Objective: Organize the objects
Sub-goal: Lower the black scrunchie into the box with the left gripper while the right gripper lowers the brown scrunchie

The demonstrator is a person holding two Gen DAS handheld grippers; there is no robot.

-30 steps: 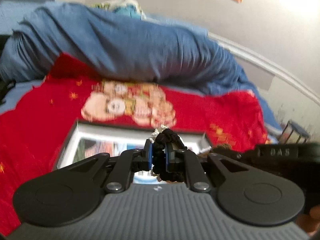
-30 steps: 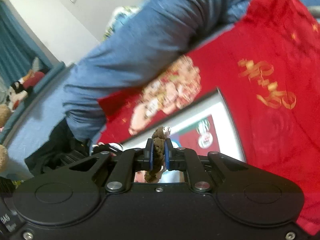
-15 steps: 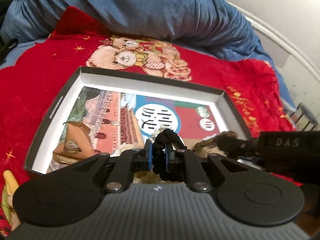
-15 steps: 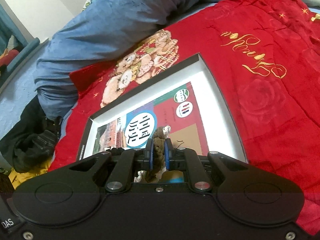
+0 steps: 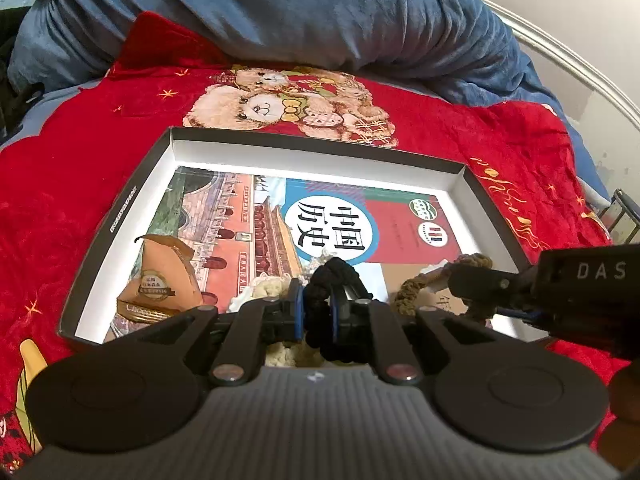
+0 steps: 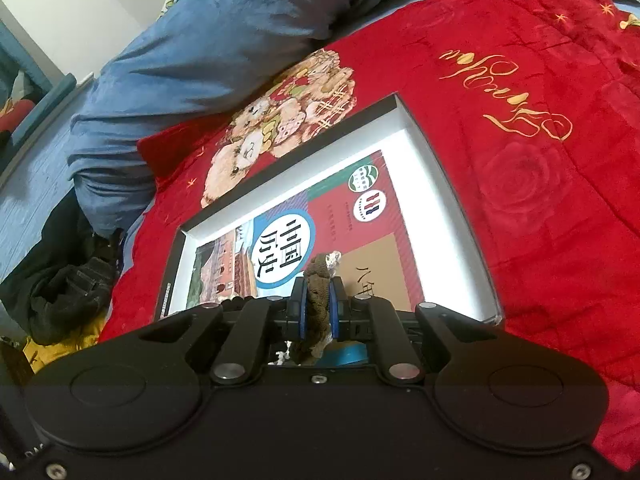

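A shallow black box with white inner walls lies on the red blanket, also in the right wrist view. In it lie a history book and a brown paper snack packet. My left gripper is shut on a black knitted piece, low over the box's near side. My right gripper is shut on a brown knitted piece over the box; it shows at the right of the left wrist view. Cream fluffy material hangs under the left fingers.
A red blanket with a teddy bear print covers the bed. A blue quilt is bunched behind the box. Dark clothes lie at the left of the bed. A wall runs behind at the right.
Both grippers have tilted down and moved forward over the box, which now fills the views. Both keep their knitted pieces. The right gripper has come closer beside the left.
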